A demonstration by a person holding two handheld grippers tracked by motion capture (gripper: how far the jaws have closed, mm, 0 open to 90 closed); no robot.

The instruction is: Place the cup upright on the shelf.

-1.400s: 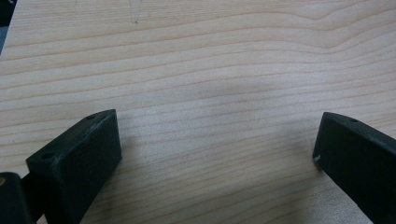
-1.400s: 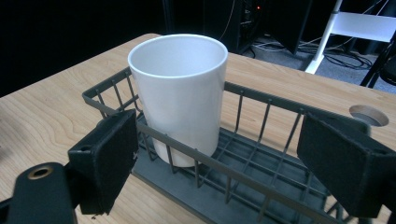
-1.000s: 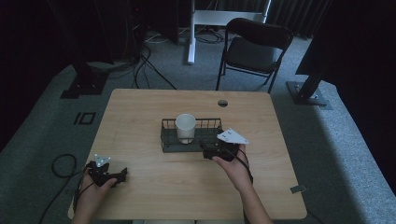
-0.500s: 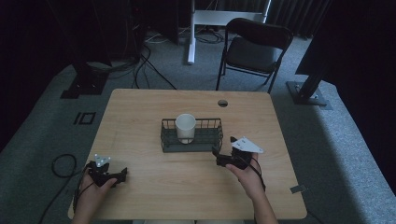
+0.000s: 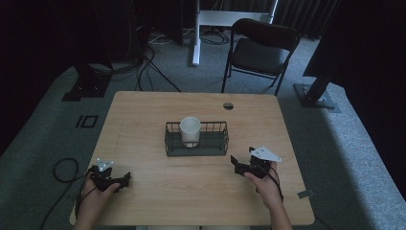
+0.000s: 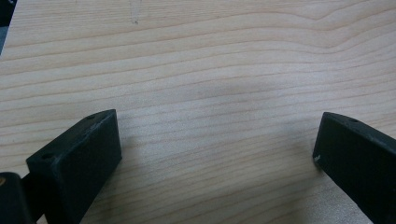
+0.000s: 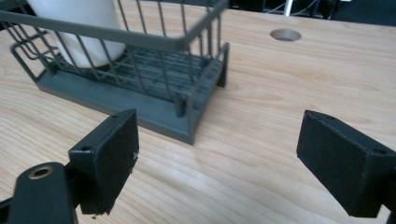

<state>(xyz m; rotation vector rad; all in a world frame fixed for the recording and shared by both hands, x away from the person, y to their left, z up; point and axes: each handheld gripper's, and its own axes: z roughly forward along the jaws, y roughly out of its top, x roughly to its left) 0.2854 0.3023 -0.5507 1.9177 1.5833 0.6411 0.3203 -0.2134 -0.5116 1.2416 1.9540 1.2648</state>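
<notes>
We had just drawn our right gripper (image 5: 238, 164) back from the wire basket (image 5: 197, 146): a second earlier it had been up against the basket's right end, half a second earlier it was already coming away, and now it sat near the table's front right, well apart from the wire, with our hand behind it and the grey plate on top. Its jaws stood wide and empty; in the right gripper view (image 7: 217, 161) we saw bare wood between them and the basket's near corner (image 7: 184, 116) off to the left ahead. The white cup (image 5: 190, 131) stood upright inside the basket, toward its left half, and it had not shifted across the three moments; in the right gripper view its lower body (image 7: 79, 28) showed behind the wires. The basket itself lay in the middle of the table (image 5: 143, 110), just where it had been. Our left gripper (image 5: 125, 178) rested at the front left corner, unmoved, its jaws spread with nothing but wood grain between them in the left gripper view (image 6: 217, 156). We judged that the cup had been set in place and let go, and that the retreat marked the placing as done.
</notes>
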